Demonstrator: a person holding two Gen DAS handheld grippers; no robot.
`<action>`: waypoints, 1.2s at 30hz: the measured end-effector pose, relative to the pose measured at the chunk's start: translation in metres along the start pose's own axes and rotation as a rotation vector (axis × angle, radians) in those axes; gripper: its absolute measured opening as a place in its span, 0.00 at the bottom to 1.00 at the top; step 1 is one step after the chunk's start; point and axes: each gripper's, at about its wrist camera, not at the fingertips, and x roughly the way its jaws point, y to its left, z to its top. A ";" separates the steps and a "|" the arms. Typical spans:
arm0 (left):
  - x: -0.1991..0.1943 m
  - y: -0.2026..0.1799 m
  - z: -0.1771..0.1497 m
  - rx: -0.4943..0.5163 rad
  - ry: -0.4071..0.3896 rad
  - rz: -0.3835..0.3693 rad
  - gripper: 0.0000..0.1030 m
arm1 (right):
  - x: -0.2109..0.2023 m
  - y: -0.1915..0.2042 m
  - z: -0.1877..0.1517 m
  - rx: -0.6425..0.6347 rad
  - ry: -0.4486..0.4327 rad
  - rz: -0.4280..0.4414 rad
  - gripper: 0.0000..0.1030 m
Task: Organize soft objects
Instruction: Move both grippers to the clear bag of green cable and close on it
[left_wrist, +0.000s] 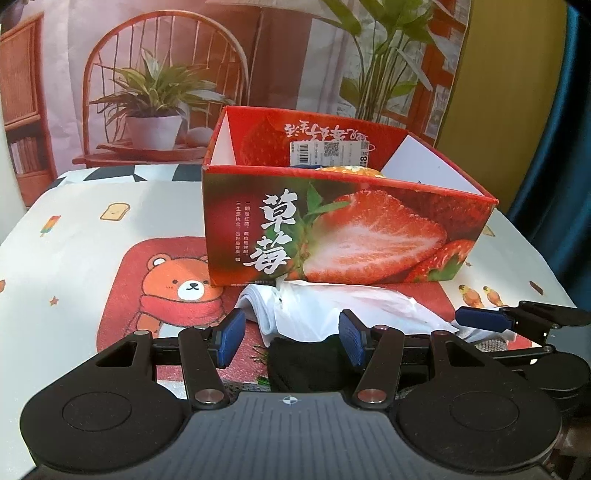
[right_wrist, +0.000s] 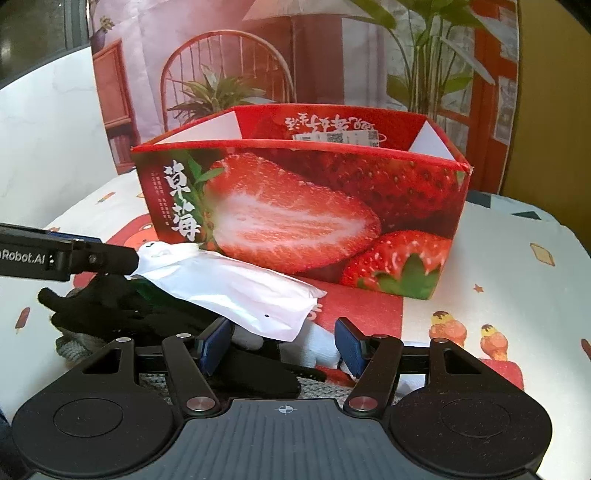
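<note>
both my claws are down low over the pile, just short of the strawberry box. my left claw is about half open, nothing pinched; between its pads sit a black glove and the near edge of the white plastic packet, with folded white socks just ahead on its left. can't see the pads pressing on anything. my right claw is also roughly half open and empty-handed; a white sock and the black glove lie between and under its fingers, the packet right in front. a grey knit thing pokes out under the glove to its left.

progress: looks early to mid. something orange with a bit of blue is already in the box, far beyond my left claw, can't tell what. socks, glove, packet and the knit piece are all on the bear mat, not boxed yet. my guess is the next step is closing on one of these and lifting it over the near wall.
</note>
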 end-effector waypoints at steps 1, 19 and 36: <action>0.000 0.000 0.000 -0.002 -0.001 0.001 0.57 | 0.001 -0.001 0.000 0.003 0.003 -0.001 0.57; 0.001 0.012 0.025 0.041 -0.087 -0.040 0.57 | 0.028 -0.009 0.039 -0.045 -0.033 0.016 0.52; 0.058 0.022 0.040 0.101 -0.007 -0.156 0.57 | 0.050 -0.036 0.046 0.136 -0.015 0.056 0.46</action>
